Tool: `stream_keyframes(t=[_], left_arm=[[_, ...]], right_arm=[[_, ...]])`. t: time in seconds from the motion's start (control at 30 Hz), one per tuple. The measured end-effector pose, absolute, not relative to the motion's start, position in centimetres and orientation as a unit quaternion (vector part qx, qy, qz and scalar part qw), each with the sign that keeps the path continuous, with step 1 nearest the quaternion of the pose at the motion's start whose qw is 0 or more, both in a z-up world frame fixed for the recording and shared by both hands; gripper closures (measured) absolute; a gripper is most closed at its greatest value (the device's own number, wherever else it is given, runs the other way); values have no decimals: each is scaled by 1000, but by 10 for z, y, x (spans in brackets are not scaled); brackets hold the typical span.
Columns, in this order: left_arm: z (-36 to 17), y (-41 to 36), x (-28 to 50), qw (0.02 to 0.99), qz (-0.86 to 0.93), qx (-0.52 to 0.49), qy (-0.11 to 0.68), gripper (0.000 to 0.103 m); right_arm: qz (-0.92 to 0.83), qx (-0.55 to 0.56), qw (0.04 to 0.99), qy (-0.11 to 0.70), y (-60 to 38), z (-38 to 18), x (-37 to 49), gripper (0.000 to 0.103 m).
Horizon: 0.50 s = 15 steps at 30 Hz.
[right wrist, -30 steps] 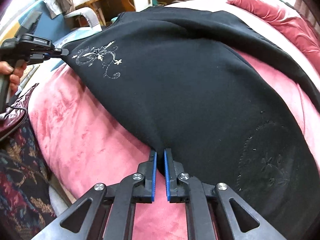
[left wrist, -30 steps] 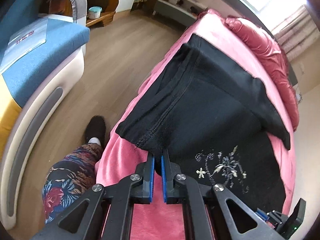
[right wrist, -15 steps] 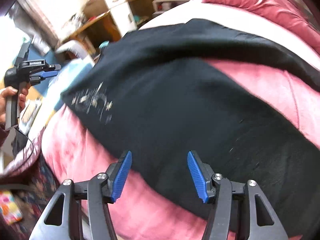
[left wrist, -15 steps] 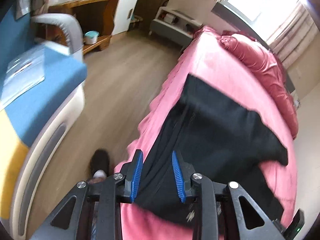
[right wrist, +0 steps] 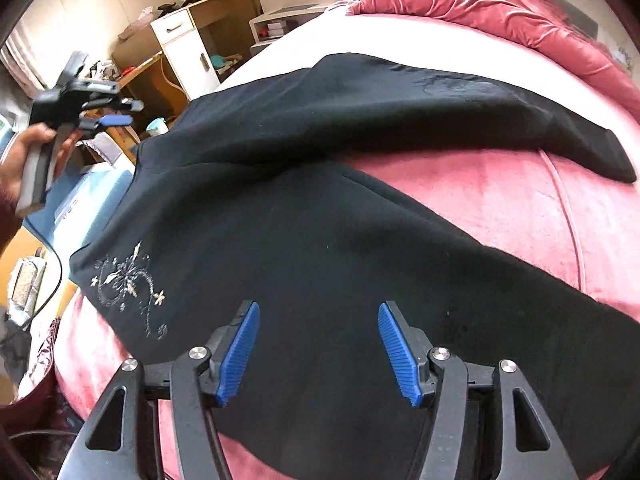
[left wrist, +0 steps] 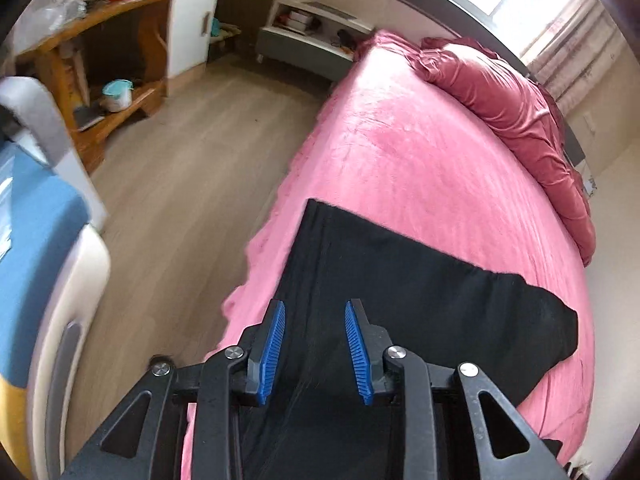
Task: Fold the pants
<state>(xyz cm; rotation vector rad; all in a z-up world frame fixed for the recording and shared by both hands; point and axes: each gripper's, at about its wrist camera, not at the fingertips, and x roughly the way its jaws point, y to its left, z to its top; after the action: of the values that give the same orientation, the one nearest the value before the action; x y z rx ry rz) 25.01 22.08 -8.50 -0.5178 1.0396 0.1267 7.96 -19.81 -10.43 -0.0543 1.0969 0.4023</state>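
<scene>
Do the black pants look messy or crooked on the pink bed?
A bit. The black pants lie slantwise on the pink bed, and their two legs splay apart in a V with pink showing between. One edge hangs past the bed's side. Nothing looks torn or spilled.

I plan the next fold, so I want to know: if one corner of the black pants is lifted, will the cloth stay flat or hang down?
The pants probably hang limp: they follow the curve of the bed and buckle where the legs meet. The plush cover may grip them, so they likely drag rather than slide.
</scene>
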Motion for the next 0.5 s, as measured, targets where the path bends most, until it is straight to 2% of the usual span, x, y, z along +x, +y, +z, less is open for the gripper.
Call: stream_keyframes(t=[0.5], left_arm=[[-147,242,354,777,98,-319,534,68]], right_arm=[[187,-6,817,546,-184,-131,106,37]])
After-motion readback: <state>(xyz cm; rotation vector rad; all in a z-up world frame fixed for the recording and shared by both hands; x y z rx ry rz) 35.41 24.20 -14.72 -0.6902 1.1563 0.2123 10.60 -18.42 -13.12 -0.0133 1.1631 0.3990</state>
